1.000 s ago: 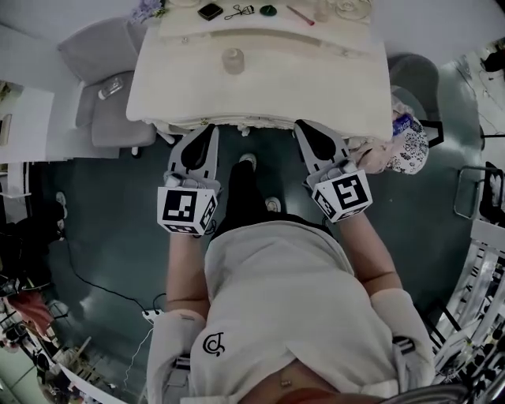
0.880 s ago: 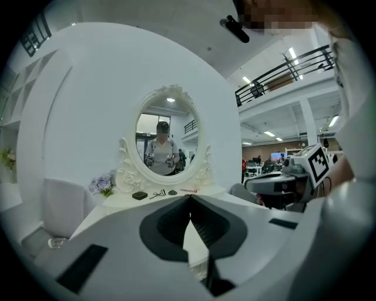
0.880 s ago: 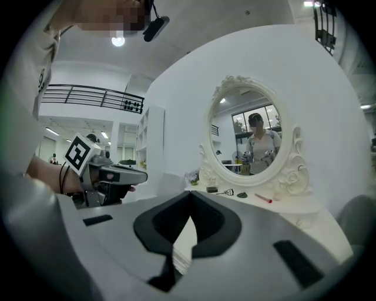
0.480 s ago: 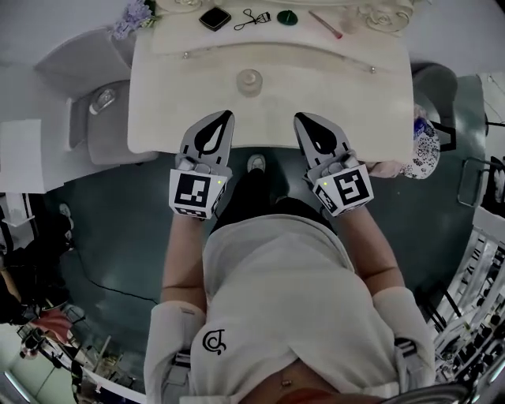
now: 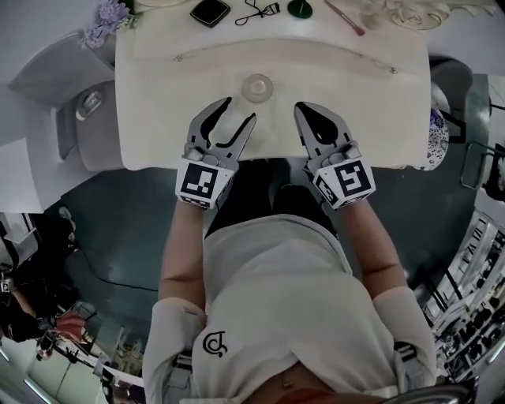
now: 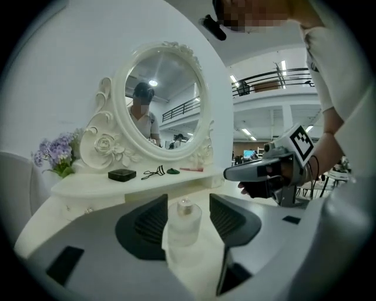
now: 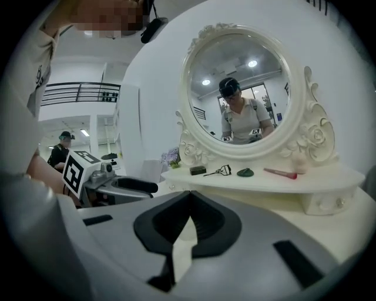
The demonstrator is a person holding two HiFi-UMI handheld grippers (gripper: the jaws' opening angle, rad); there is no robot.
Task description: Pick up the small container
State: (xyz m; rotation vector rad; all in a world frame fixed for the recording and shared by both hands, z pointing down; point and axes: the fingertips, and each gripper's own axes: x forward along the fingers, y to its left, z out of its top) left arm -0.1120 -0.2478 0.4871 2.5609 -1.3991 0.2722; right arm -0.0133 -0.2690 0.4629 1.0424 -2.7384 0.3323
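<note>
The small container [image 5: 257,87], a clear glass jar with a round cap, stands on the cream vanity table [image 5: 363,102]. My left gripper [image 5: 239,110] hovers over the table's near edge with its jaws opening. In the left gripper view the small container [image 6: 184,222] shows in the gap between the dark pads [image 6: 151,224], just ahead of the tips, and neither pad touches it. My right gripper [image 5: 304,109] is level with the left one, to the container's right, and its jaws meet with nothing between them [image 7: 189,195].
An oval mirror [image 6: 161,100] in a carved white frame stands at the back. Its shelf holds a black case [image 5: 210,11], an eyelash curler [image 5: 257,11], a green disc [image 5: 299,9] and a pink brush [image 5: 346,17]. Purple flowers [image 5: 104,19] and a grey chair [image 5: 71,102] are at left.
Both grippers have moved forward from under the table edge to over the tabletop. The left jaws, shut in the earlier frames, now stand apart facing the container.
</note>
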